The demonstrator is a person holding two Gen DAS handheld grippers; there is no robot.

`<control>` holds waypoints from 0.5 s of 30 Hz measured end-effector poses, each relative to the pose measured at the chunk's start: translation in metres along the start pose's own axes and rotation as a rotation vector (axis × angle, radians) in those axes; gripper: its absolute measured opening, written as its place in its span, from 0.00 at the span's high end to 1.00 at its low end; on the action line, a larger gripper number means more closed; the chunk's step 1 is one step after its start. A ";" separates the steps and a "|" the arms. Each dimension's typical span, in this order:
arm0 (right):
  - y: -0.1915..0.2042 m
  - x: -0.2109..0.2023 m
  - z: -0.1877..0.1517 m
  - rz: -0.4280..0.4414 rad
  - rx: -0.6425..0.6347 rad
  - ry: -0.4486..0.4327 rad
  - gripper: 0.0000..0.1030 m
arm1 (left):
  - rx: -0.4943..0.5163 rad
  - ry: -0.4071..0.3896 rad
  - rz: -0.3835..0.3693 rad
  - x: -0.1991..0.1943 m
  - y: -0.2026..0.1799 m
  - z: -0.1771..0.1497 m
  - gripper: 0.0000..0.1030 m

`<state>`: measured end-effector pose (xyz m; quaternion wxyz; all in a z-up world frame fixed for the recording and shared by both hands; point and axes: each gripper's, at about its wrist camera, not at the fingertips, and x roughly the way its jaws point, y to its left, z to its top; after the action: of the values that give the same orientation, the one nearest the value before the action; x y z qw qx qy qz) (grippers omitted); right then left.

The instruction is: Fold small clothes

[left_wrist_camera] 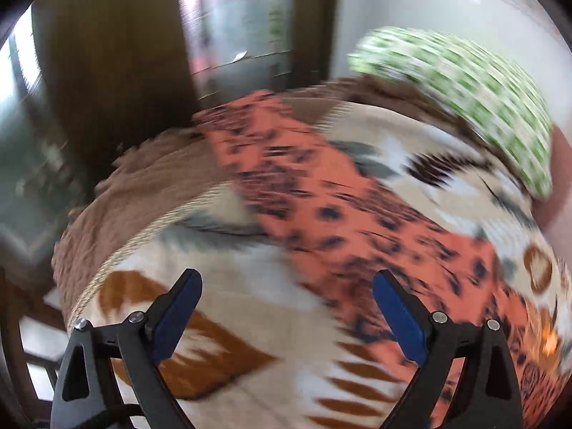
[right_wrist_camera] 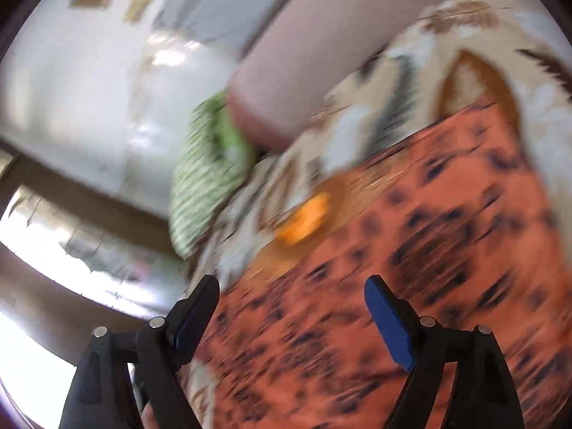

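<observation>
Overall, both views are heavily motion-blurred; fine detail is unreadable.

Left wrist view: the left gripper point(left_wrist_camera: 286, 279) has its jaws spread wide, nothing between the blue pads point(left_wrist_camera: 175, 321). Beneath it lies a cream blanket with brown, grey and white leaf pattern point(left_wrist_camera: 250, 286), covering a bed or couch; which one cannot be told. The task garment, an orange cloth with dark spots point(left_wrist_camera: 321, 196), lies flat on the blanket as a long strip running from upper centre to lower right, passing just under the right-hand finger. A green-and-white patterned cushion point(left_wrist_camera: 464, 89) sits at the far right edge of the blanket, apart from the cloth. A plain brown cover point(left_wrist_camera: 118, 186) borders the blanket on the left. A dark wooden door frame point(left_wrist_camera: 107, 53) stands behind.

Right wrist view: the right gripper point(right_wrist_camera: 291, 286) also stands wide apart, its pads clear of any fabric. The orange spotted cloth point(right_wrist_camera: 429, 232) fills the lower right, directly below and ahead of the fingers. A small bright orange patch point(right_wrist_camera: 304, 218) shows at the cloth's far edge; what it is cannot be made out. Beyond lie the patterned blanket point(right_wrist_camera: 411, 71), a pinkish-brown bolster point(right_wrist_camera: 321, 53) and the green cushion point(right_wrist_camera: 211, 178) touching its end. A white wall point(right_wrist_camera: 89, 89) closes the background.
</observation>
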<state>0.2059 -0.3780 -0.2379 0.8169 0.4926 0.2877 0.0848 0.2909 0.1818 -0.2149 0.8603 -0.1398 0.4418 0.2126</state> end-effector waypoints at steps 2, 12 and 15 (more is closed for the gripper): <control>0.030 0.013 -0.023 0.047 -0.036 0.059 0.17 | -0.058 0.019 -0.009 0.004 0.025 0.004 0.06; 0.058 0.040 -0.105 0.082 -0.128 0.246 0.17 | -0.137 0.107 -0.174 0.032 0.120 0.078 0.07; 0.046 0.056 -0.110 0.078 -0.106 0.287 0.17 | -0.184 0.204 -0.344 0.053 0.128 0.102 0.07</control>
<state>0.1978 -0.2476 -0.2586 0.7883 0.4427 0.3771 0.2010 0.3277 0.3500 -0.2071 0.8183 -0.3118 0.4750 0.0869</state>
